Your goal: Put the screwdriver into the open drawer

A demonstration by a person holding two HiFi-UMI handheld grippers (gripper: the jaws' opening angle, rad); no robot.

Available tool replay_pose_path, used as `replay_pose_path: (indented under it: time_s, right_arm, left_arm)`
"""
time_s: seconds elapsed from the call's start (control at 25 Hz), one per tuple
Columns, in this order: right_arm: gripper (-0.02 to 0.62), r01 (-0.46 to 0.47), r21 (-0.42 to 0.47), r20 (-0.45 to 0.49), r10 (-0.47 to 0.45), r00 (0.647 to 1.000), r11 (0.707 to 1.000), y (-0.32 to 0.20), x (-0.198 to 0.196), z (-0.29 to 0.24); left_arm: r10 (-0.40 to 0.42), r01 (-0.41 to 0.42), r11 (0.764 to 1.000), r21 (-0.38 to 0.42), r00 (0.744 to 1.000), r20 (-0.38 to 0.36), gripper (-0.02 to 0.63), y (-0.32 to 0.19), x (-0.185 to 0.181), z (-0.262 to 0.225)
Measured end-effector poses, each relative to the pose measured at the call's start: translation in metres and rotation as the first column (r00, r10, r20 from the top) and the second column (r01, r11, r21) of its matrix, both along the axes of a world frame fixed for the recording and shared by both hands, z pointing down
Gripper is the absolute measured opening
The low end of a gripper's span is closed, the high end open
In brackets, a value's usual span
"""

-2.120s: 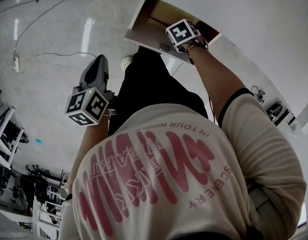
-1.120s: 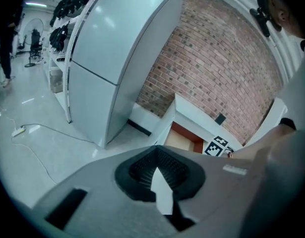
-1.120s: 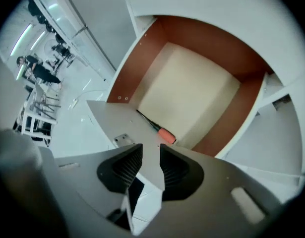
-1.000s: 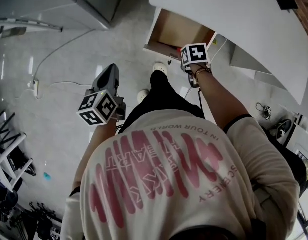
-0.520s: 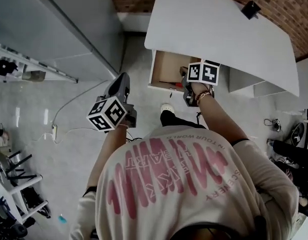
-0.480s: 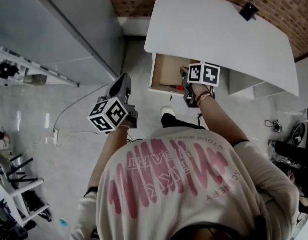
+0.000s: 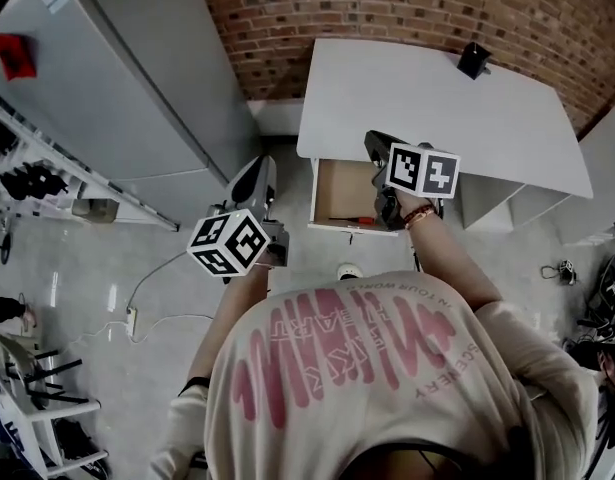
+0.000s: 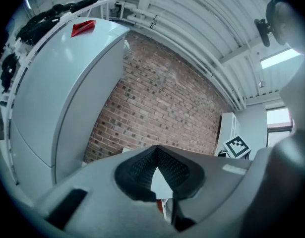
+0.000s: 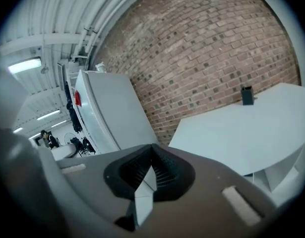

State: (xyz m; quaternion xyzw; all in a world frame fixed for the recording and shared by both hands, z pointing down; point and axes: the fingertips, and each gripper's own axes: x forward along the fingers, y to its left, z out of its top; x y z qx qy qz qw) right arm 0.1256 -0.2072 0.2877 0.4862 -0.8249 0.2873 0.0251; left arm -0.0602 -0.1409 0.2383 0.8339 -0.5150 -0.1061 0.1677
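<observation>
The screwdriver (image 7: 353,219) is seen in the head view lying inside the open drawer (image 7: 337,183) beneath the white table (image 7: 437,108), set roughly crosswise near the drawer's front edge, with what appears to be a red handle at its right end and a thin dark shaft to the left. Nothing is held by either tool. The jaws of the left gripper (image 7: 259,166) are seen closed tip to tip in its own view, with nothing between them, and it is held level, well to the left of the drawer and facing the brick wall (image 7: 387,8). The jaws of the right gripper (image 7: 373,140) are likewise pressed together on nothing, and it is held above the drawer's right side, by the table edge. The task is judged to be done as far as placement goes, since the tool rests in the drawer. The screwdriver is judged to be light and rigid, not fragile, though a round shaft may roll or slip between the pads. Should it need to be taken up again, it would best be gripped across the thicker handle, where a firmer purchase is offered.
</observation>
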Motion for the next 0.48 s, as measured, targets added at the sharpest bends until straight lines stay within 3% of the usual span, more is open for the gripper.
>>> replay_pose_path:
  time_s: [0.28,0.48]
  right_arm:
    - [0.009,0.027,0.188,-0.111,-0.006,0.994,0.982,0.022,-0.005,-0.051]
    - [0.009,0.028,0.224,-0.168,0.010,0.986,0.974,0.034,-0.003,-0.052]
  left_arm:
    - [0.045,-0.044,0.997,0.062,0.999,-0.010,0.003,0.010,0.018,-0.027]
    - [0.060,-0.060,0.997,0.053,0.998,-0.001,0.004,0.017,0.026,-0.020]
